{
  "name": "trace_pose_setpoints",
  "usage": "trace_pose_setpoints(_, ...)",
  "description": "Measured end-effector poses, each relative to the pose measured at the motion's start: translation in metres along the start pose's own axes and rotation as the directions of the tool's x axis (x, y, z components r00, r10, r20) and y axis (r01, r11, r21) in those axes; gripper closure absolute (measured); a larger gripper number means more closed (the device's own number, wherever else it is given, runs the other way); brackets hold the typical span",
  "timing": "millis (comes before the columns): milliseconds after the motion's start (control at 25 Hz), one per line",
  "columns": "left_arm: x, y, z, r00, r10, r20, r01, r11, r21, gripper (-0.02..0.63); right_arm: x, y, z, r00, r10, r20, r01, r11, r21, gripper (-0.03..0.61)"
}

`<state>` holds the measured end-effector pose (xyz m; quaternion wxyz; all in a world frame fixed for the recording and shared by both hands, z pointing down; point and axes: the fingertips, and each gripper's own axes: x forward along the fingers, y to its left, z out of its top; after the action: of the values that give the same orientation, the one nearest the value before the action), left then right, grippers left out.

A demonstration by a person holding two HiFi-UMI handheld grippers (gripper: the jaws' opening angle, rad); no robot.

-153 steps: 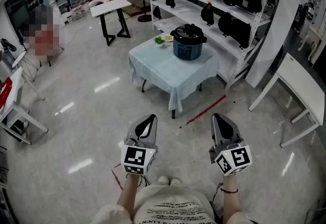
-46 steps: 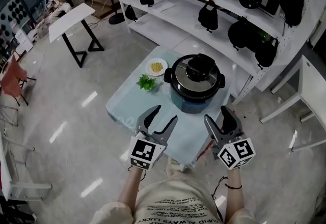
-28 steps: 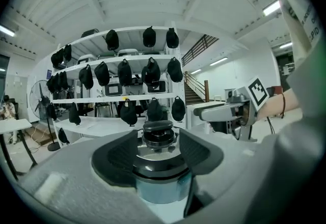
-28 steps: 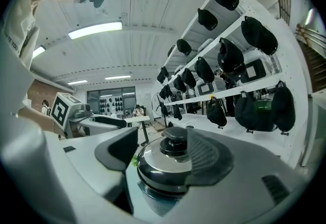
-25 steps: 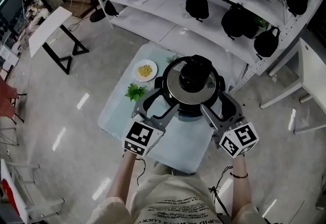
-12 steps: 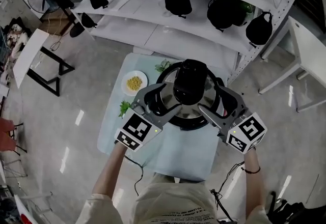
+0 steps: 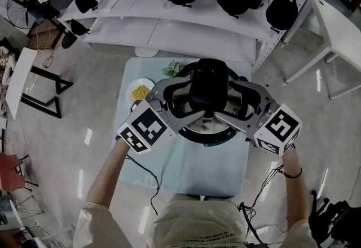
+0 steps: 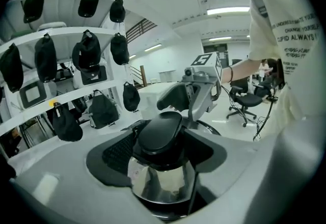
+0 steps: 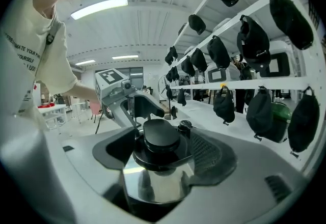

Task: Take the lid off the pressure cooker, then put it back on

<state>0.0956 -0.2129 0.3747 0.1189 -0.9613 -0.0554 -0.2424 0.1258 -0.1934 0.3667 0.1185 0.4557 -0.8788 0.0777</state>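
My left tongs (image 8: pixel 162 142) and right tongs (image 9: pixel 161 152) have just been opening; both stand spread around the black knob (image 7: pixel 208 80) of the pressure cooker lid (image 7: pixel 204 127) on the bench (image 7: pixel 192 168), pinching nothing.

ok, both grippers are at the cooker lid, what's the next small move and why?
Probably close both sets of jaws on the lid knob. The left gripper and right gripper flank it, jaws just opened wide, knob between them, not gripped yet; the lid is on.
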Motion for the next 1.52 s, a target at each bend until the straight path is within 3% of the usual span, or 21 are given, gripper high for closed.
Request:
trace_pose_setpoints(520, 0.023, -0.004, -0.007, 0.985, -0.167, -0.029, 0.169, 0.983, 0.072, 0.316, 0.02, -0.001, -0.015, 0.99, 0.07, -0.125, -0.076, 0.996, -0.038, 0.261)
trace_pose_setpoints(680, 0.025, -0.005, -0.007, 0.981, -0.193, -0.023, 0.194, 0.977, 0.083, 0.316, 0.023, 0.0, -0.016, 0.983, 0.093, -0.158, -0.105, 0.992, -0.066, 0.262)
trace_pose_setpoints(960, 0.027, -0.003, -0.007, 0.971, -0.239, -0.021, 0.24, 0.969, 0.052, 0.318, 0.026, -0.001, -0.016, 0.972, 0.144, -0.186, -0.152, 0.988, -0.026, 0.305)
trace_pose_setpoints(1240, 0.029, -0.005, -0.007, 0.957, -0.29, -0.016, 0.291, 0.955, 0.057, 0.318, 0.027, -0.001, -0.018, 0.96, 0.181, -0.214, -0.184, 0.983, 0.005, 0.305)
trace_pose_setpoints(1520, 0.029, -0.006, -0.006, 0.952, -0.305, -0.012, 0.305, 0.95, 0.061, 0.319, 0.027, 0.0, -0.017, 0.962, 0.171, -0.214, -0.174, 0.985, 0.003, 0.308)
